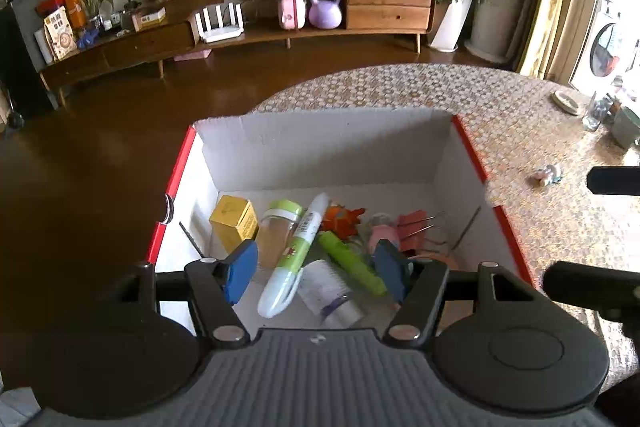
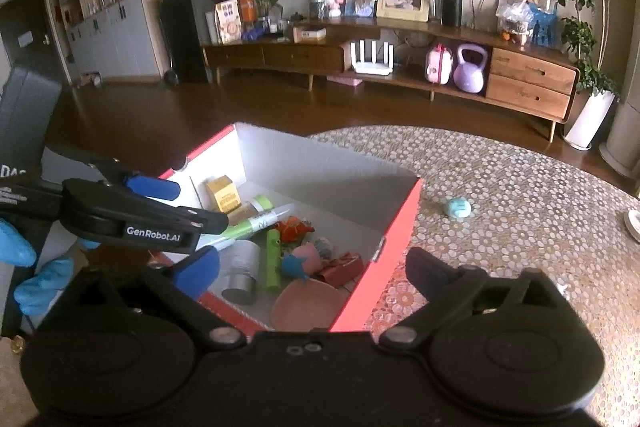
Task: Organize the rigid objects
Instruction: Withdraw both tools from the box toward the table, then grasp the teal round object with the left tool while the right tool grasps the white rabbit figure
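While the left gripper (image 1: 316, 273) is held above the near edge of the box (image 1: 320, 143), its blue-padded fingers (image 1: 240, 275) are spread wide with nothing between them. Below them, on the white cardboard floor, a long white-and-green tube (image 1: 294, 253) is seen lying across a clear jar with a green band (image 1: 280, 227). A yellow carton (image 1: 234, 223) stands at the left wall. A slim lime-green stick (image 1: 352, 263) and a grey metallic cylinder (image 1: 330, 293) are laid beside the tube, with an orange plastic toy (image 1: 344, 219) and a pink figure (image 1: 382, 235) further right. Red binder clips (image 1: 414, 229) with wire handles are heaped near the right wall.

The right gripper (image 2: 316, 273) is held at the box's near right corner, its fingers (image 2: 196, 271) likewise spread apart and empty. From this view a shallow terracotta-coloured dish (image 2: 308, 303) is seen in the near corner of the box, whose outer walls are red.

Outside the box, on the desk (image 2: 520, 195) covered with a floral-patterned cloth, a small rounded pale-blue object (image 2: 459, 207) is left lying well apart from the box.
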{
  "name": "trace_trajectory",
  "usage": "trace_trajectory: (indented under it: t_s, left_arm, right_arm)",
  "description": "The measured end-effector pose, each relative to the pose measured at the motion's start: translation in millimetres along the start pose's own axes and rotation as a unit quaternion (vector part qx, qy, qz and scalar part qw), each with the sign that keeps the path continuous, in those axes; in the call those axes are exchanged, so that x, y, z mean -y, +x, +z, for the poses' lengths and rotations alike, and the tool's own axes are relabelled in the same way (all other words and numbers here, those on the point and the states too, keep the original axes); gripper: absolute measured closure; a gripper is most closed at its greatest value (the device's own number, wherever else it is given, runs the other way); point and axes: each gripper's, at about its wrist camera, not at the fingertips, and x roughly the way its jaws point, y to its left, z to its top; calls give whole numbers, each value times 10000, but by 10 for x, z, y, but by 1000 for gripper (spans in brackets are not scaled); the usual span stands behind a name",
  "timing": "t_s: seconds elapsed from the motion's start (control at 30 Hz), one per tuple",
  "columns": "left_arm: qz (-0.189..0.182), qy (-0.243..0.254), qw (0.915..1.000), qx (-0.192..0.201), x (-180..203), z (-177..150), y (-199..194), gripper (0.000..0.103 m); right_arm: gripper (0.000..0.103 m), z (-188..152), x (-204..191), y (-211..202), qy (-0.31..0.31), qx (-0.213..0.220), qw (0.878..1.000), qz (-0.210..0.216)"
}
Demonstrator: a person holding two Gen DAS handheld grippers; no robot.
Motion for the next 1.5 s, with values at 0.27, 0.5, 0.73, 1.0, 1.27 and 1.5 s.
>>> trace_trajectory:
  t_s: [0.27, 0.5, 0.73, 1.0, 1.27, 1.5]
  left_arm:
    - [-105, -108, 9992, 357, 224, -47, -286, 26]
    - [-242, -68, 9984, 504, 517, -51, -406, 22]
    - [-469, 174, 9967, 634, 925, -28, -407, 21]
    - [-518, 342, 9964, 581, 1371, 126, -208, 21]
    - [-330, 236, 9979, 507, 1771, 503, 191, 21]
    - [-106, -67, 9989, 443, 2008, 874, 600, 21]
  right_arm:
    - [0, -170, 193, -389, -15, 194, 9998, -25]
    - [0, -354, 463, -637, -23, 319, 9992, -248]
    - [0, -599, 811, -819, 87, 349, 9979, -530]
    - [0, -823, 1212, -790, 163, 277, 9947, -981]
    - [0, -950, 1558, -594, 277, 153, 9943, -1018]
    - [0, -950, 1823, -410, 297, 149, 9940, -1038]
